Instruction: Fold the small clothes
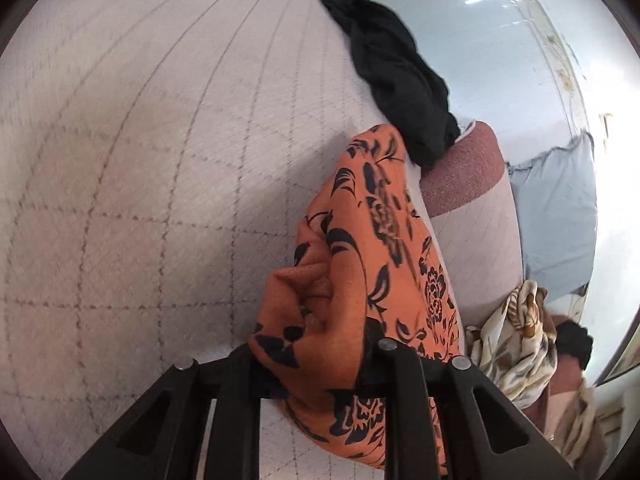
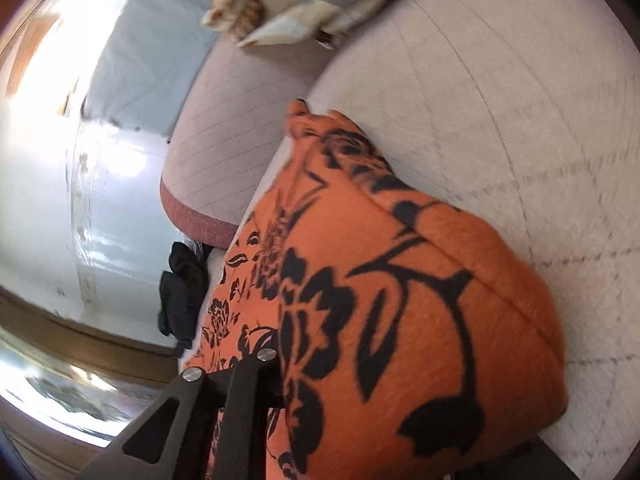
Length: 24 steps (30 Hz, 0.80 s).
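Note:
An orange garment with a black flower print (image 1: 376, 264) hangs bunched between my two grippers above a pale quilted mattress (image 1: 140, 168). My left gripper (image 1: 316, 364) is shut on one end of it, cloth pinched between the black fingers. In the right wrist view the same orange garment (image 2: 400, 300) fills the lower right and covers most of my right gripper (image 2: 340, 376). The left finger (image 2: 248, 384) shows, the other is hidden under the cloth. The gripper holds the garment.
A black garment (image 1: 396, 80) lies at the mattress edge, also seen in the right wrist view (image 2: 180, 292). A cream leaf-print cloth (image 1: 516, 344) lies nearby, also in the right wrist view (image 2: 312, 4). A blue pillow (image 1: 560, 216) and shiny pale floor (image 1: 480, 40) lie beyond the mattress.

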{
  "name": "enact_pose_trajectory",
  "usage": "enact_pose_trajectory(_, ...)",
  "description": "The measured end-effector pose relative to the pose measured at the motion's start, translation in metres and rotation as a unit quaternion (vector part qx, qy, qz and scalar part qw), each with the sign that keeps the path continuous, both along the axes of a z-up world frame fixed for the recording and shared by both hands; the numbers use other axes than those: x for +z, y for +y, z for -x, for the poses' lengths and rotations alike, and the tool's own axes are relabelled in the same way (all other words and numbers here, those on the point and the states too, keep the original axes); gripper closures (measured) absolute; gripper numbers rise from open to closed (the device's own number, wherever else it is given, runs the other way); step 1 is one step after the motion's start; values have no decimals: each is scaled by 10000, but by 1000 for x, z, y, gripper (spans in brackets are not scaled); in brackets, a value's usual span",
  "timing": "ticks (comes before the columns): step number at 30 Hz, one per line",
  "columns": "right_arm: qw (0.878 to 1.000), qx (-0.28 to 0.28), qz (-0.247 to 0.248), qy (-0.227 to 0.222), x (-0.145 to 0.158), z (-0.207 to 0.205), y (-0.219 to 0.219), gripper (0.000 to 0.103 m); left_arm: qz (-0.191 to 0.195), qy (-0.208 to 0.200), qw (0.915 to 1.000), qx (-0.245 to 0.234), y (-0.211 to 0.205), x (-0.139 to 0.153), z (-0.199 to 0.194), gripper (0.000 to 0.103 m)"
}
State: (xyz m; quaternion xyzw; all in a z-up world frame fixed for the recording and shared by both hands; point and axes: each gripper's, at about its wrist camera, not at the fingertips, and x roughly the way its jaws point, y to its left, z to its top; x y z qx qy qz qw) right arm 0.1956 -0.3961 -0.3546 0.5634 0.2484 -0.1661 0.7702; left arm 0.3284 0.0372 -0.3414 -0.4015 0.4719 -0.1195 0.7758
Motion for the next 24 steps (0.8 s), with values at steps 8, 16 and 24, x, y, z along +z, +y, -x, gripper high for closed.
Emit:
enact_pose_trajectory(8,9977,-175,521,-406,54,37,21,88,-114,-160,9994,-288,3,33,34,86)
enact_pose_trajectory(16,9989,-18,251,389,48,97,33,84,-699,349,9940,-764,17,2,94,80)
enact_pose_trajectory(24,9939,-586,-141,923,54,153,25,66,-1631,-577,9833,556,84,56,88,73)
